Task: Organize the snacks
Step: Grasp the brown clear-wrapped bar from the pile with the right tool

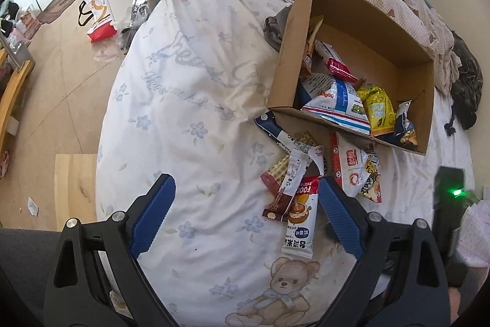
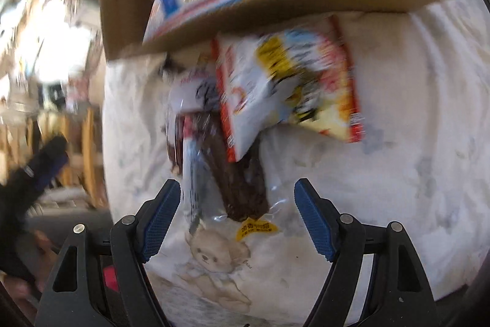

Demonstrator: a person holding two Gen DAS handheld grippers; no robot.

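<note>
The loose snack packets [image 1: 309,173] lie in a heap on the bed cover [image 1: 190,143], just before the cardboard box [image 1: 361,20], whose near wall hides part of the snacks inside. My left tongs [image 1: 246,204] are open over the cover, holding nothing. My right tongs [image 2: 237,206] are open around a clear packet [image 2: 242,173] with a dark bar; the blur hides whether they touch it.
</note>
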